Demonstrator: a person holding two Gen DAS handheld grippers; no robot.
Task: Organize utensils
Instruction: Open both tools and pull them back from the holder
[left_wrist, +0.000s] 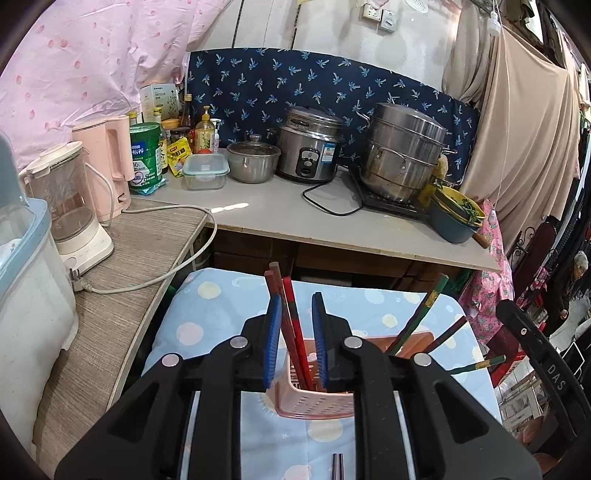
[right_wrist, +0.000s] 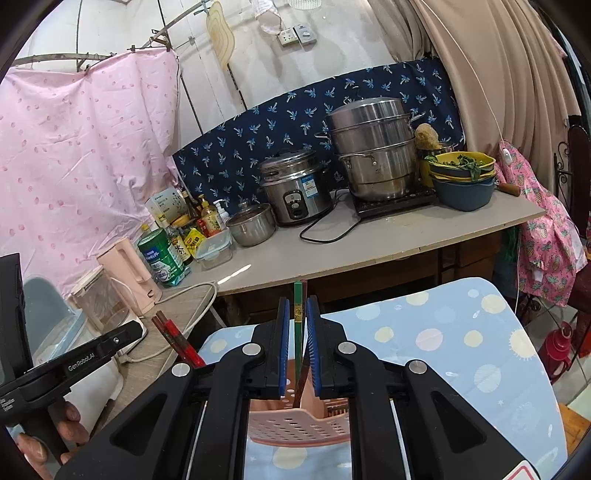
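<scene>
A pink perforated utensil holder stands on a small table under a blue dotted cloth. In the left wrist view my left gripper is open around red chopsticks. They stand in the holder, leaning toward the left pad with a gap at the right pad. In the right wrist view my right gripper is shut on green chopsticks, whose lower ends reach into the holder. The green chopsticks and red chopsticks also show from the opposite cameras.
A grey counter behind the table carries a rice cooker, a steel steamer, a small pot, stacked bowls and bottles. A kettle sits on the left shelf. Grey metal chopsticks lie on the cloth. A person stands far right.
</scene>
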